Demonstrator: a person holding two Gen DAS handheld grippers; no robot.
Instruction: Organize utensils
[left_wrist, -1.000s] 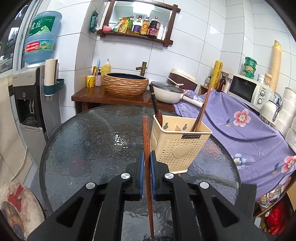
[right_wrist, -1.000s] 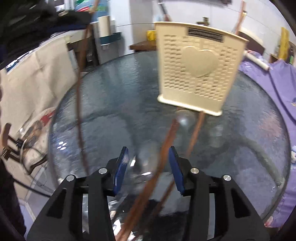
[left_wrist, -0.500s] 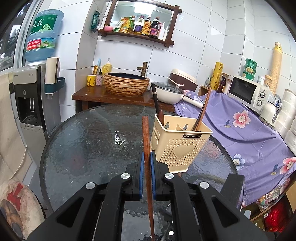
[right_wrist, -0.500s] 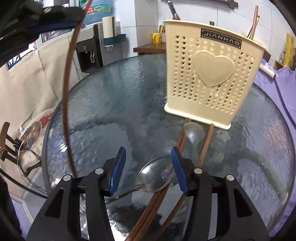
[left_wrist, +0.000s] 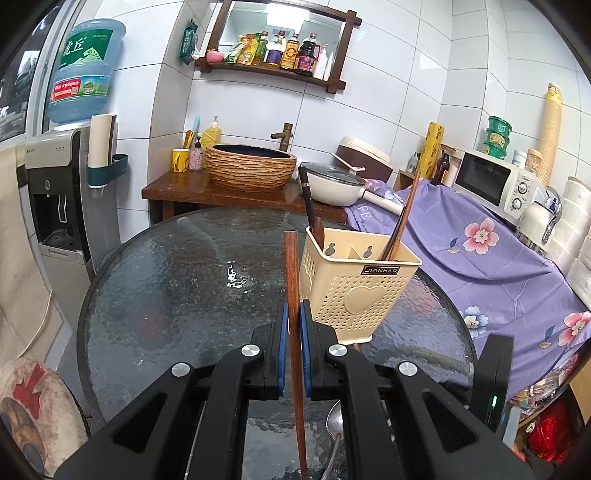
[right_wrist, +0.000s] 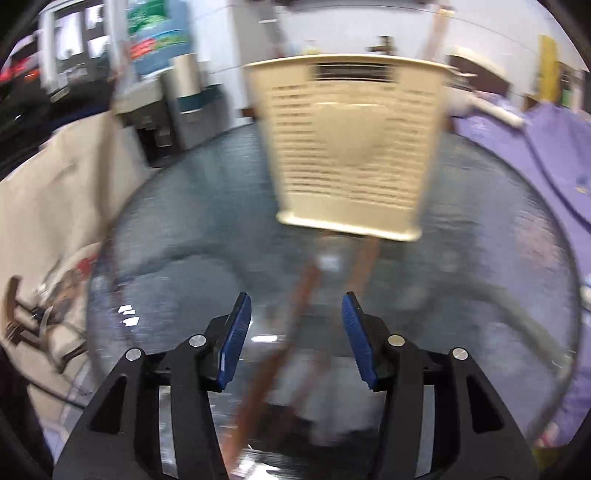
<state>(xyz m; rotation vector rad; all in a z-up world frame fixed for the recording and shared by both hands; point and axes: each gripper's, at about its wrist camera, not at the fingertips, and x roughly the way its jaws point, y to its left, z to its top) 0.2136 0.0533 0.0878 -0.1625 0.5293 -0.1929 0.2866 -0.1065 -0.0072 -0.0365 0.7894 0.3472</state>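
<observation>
Left wrist view shows your left hand-held gripper clamping a wooden chopstick beside the cream utensil basket, so next lift it over the rim and drop it in, while your right hand-held gripper, jaws just widened and holding nothing, lines up over the chopsticks on the desk

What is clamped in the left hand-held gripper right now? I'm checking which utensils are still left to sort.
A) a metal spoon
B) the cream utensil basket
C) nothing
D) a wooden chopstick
D: in the left wrist view the left hand-held gripper has its blue pads pressed shut on a wooden chopstick that sticks up beside the cream utensil basket.
</observation>
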